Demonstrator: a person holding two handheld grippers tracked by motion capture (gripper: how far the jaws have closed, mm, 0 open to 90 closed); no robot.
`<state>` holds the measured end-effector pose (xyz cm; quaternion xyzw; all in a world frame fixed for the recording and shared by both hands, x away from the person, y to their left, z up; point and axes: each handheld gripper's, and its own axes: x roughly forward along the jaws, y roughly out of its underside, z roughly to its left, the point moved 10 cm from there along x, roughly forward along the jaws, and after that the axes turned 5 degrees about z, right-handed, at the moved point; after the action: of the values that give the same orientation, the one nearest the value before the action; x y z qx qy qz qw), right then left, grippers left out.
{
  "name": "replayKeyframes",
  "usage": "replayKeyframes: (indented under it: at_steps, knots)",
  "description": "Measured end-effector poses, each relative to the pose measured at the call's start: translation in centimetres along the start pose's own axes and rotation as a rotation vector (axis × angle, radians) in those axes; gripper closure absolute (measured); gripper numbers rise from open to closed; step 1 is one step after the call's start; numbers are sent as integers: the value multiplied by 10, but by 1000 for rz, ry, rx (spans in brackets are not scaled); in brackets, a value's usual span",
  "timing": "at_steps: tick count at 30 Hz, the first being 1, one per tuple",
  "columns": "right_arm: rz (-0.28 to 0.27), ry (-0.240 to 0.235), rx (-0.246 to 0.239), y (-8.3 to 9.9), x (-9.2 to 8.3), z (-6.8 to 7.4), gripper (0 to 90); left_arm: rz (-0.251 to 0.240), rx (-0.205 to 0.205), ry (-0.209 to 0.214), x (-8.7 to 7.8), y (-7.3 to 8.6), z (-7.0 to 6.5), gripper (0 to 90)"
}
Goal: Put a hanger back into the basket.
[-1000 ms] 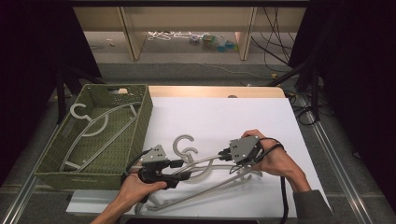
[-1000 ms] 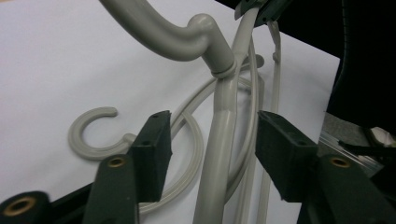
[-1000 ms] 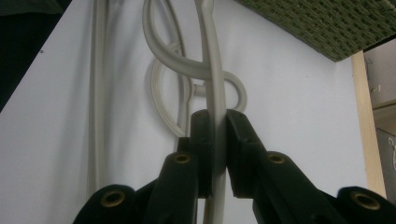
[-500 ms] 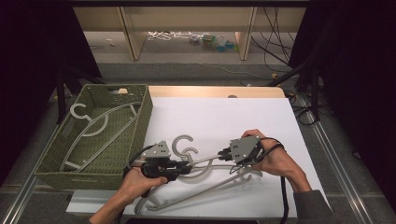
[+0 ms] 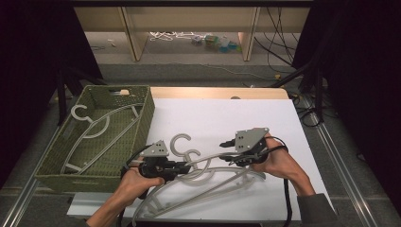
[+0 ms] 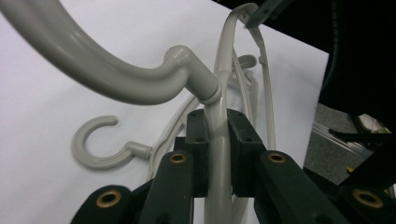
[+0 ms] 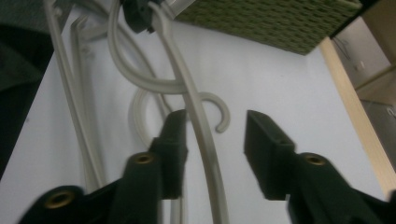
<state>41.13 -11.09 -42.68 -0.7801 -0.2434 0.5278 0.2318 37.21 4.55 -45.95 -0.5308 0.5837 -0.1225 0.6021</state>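
Gripping hard, the left gripper (image 6: 215,140) has its two black jaws pinched onto the shoulder bar of a grey plastic coat hanger (image 6: 218,154), just below the collar where the hanger's hook joins. In the left gripper view that hook sweeps up and away as a thick, smooth, rounded curve, while a second hanger (image 6: 100,147) of the same pale plastic lies flat on the white table sheet (image 6: 56,107) behind it, its hook curled open.

From the high view the left hand (image 5: 135,182) comes in low from the bottom edge, holding its gripper level and pointing right, beside a woven green basket (image 5: 142,120) in which a third hanger (image 5: 97,125) rests. The gripped hanger (image 5: 208,172) stretches across the sheet between the two tools, its thin lower bars trailing toward the near edge.

Further right, the right gripper (image 7: 215,135) has just been opening: its jaws stand well apart with the hanger's slim arm (image 7: 201,135) running up between them, close to the left pad and free of the other. The right hand (image 5: 279,163) wraps the tool from behind, wrist bent inward, gripper (image 5: 226,150) aimed left toward the other one.
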Motion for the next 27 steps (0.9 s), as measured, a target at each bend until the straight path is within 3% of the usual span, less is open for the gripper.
replayKeyframes:
  at_steps: [1, 4, 6, 7, 10, 13, 21, 27]
  knots:
    - [-19, 7, 59, -3, -2, 0, 465, -5, -16, -4, -1, 0, 2, 803]
    - [-91, 88, 248, -6, -8, -12, 364, -16, -40, -1, -6, -1, 5, 803]
    - [-140, 121, 350, -6, -12, -17, 339, -31, -45, -24, -10, -4, 9, 803]
    - [-161, 138, 375, -6, -14, -18, 320, -37, -52, -27, -12, -5, 11, 802]
    - [-239, 202, 428, -7, -22, -23, 269, -47, -64, -39, -17, -7, 17, 803]
    - [-266, 255, 472, -4, -29, -24, 210, -60, -79, -47, -22, -9, 21, 802]
    - [-350, 362, 547, 8, -39, -11, 206, -93, -110, -62, -34, -20, 29, 802]
    - [-364, 371, 553, 14, -40, 7, 207, -124, -156, -81, -44, -27, 41, 802]
